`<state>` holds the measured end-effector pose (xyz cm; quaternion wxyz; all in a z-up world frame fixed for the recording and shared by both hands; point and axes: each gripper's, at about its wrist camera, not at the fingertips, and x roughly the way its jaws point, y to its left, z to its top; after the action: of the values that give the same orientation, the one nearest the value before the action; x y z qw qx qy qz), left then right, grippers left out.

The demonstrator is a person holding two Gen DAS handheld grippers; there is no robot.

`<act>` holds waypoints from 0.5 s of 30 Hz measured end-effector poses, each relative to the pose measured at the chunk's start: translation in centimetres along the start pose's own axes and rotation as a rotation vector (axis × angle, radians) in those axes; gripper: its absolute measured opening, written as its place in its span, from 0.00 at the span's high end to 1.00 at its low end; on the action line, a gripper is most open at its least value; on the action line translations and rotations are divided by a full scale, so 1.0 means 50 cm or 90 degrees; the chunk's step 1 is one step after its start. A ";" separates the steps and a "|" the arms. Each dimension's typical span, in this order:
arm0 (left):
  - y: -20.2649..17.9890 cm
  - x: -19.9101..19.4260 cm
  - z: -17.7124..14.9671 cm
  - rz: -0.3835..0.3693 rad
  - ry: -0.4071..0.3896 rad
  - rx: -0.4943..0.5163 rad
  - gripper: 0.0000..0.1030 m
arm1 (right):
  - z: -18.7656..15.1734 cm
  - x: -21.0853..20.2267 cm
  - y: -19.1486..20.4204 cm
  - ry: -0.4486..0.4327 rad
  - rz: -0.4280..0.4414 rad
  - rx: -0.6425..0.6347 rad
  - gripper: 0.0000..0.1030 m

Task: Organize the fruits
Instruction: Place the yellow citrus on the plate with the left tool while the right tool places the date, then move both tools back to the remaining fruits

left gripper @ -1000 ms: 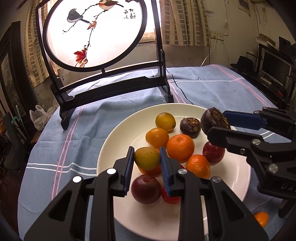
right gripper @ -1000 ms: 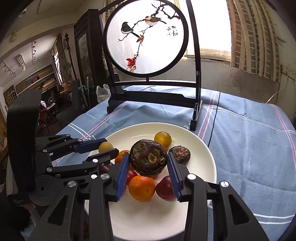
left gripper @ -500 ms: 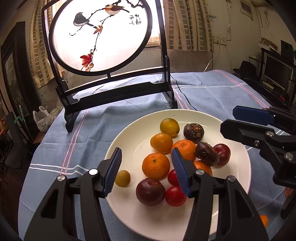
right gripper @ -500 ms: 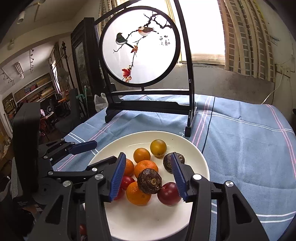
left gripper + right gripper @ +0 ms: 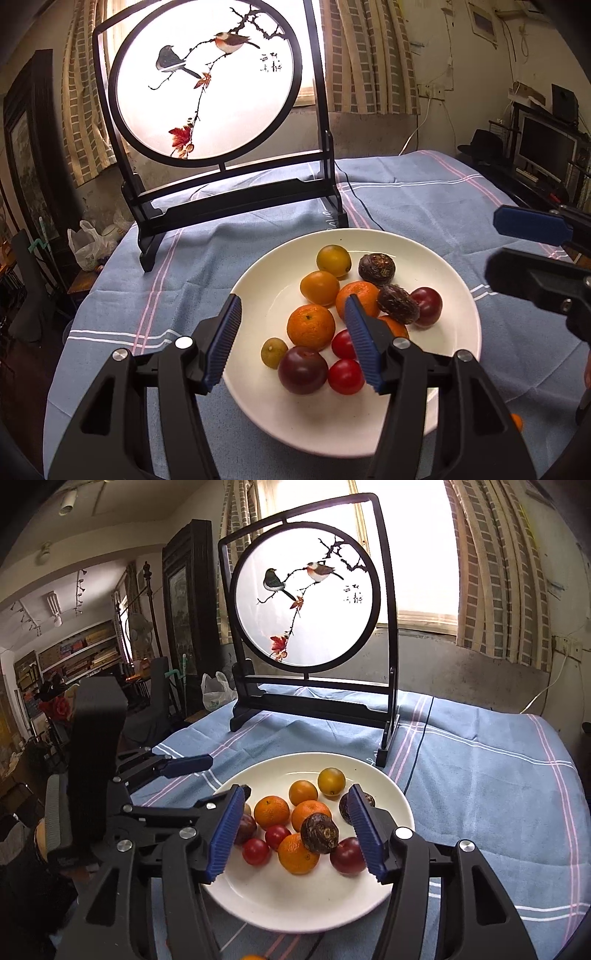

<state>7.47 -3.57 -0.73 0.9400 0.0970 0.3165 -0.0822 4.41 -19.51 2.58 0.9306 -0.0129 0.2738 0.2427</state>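
Hovering over white plate [image 5: 458, 295], left gripper [image 5: 291, 343] and right gripper [image 5: 299, 827] both spread, empty; dark wrinkled fruit [image 5: 320, 833] is perching on tangerines, likely rolling if nudged.

The only writing was on the round bird-painting screen [image 5: 205, 83]: two short columns of black brush characters w/ a small red seal, right of the birds, too small & blurred to read. Some pale lettering sat on the blue cloth [image 5: 424, 206] by the screen's foot, also illegible.
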 end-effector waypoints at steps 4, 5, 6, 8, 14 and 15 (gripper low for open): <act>0.013 -0.056 -0.024 0.004 -0.008 0.011 0.42 | -0.043 -0.074 0.018 0.023 -0.028 -0.049 0.42; 0.015 -0.070 -0.032 0.004 -0.011 0.014 0.40 | -0.059 -0.090 0.021 0.035 -0.032 -0.059 0.42; 0.017 -0.085 -0.042 0.003 -0.013 0.018 0.39 | -0.078 -0.104 0.025 0.049 -0.037 -0.068 0.40; 0.019 -0.108 -0.062 -0.003 -0.011 0.027 0.38 | -0.117 -0.119 0.029 0.083 -0.046 -0.083 0.39; 0.019 -0.152 -0.147 -0.041 0.033 0.051 0.37 | -0.241 -0.131 0.068 0.181 0.011 -0.068 0.41; 0.016 -0.155 -0.165 -0.056 0.048 0.057 0.37 | -0.256 -0.127 0.079 0.195 0.025 -0.066 0.45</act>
<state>-3.21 -0.12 -2.34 0.9177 0.1277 0.3516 -0.1335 -8.50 -20.89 -4.59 0.8711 -0.0924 0.3996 0.2701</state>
